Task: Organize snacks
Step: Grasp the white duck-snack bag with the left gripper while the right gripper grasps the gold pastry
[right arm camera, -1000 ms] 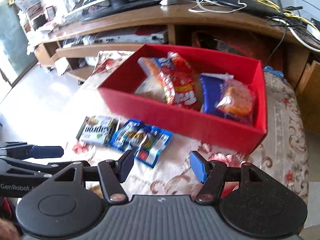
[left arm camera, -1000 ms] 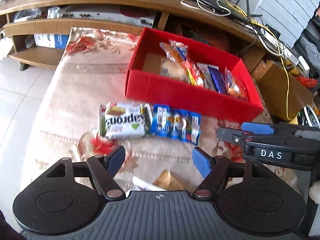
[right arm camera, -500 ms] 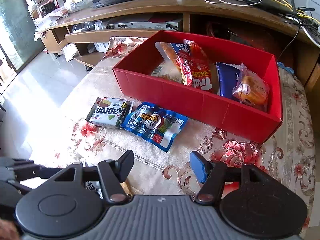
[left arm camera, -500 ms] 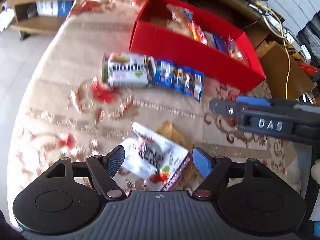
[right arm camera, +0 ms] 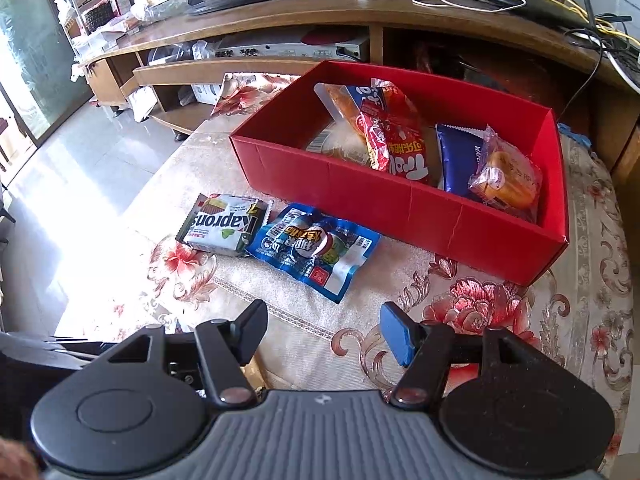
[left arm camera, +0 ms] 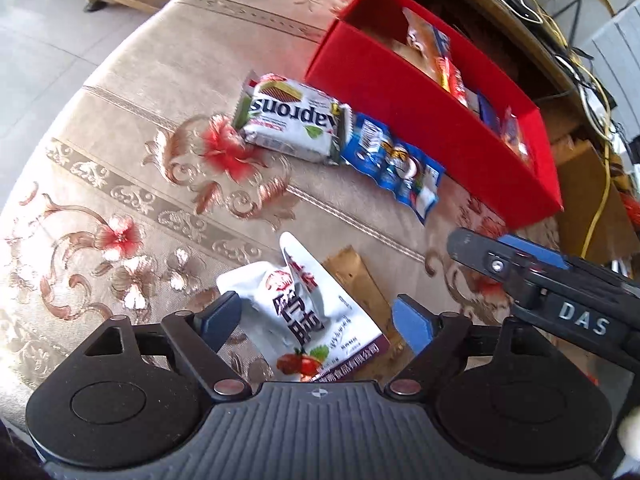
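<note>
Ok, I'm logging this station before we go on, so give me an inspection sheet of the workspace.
Surface: floral tablecloth.
Job's things: red box holding several snacks; Kaprons pack, blue packet and white packet outside it.
Clutter: brown card under the white packet.
Grippers: left tool open over the white packet; right tool open, empty.
Cables: white and yellow cables on the shelf.
Surroundings: wooden TV stand, tiled floor.

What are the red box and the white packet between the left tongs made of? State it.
Red box: apparently cardboard, matte; thin flat walls with fold creases.
White packet: seemingly plastic film, glossy; crinkled, with printed surface catching light. It lies between the open left tongs, not visibly gripped.
</note>
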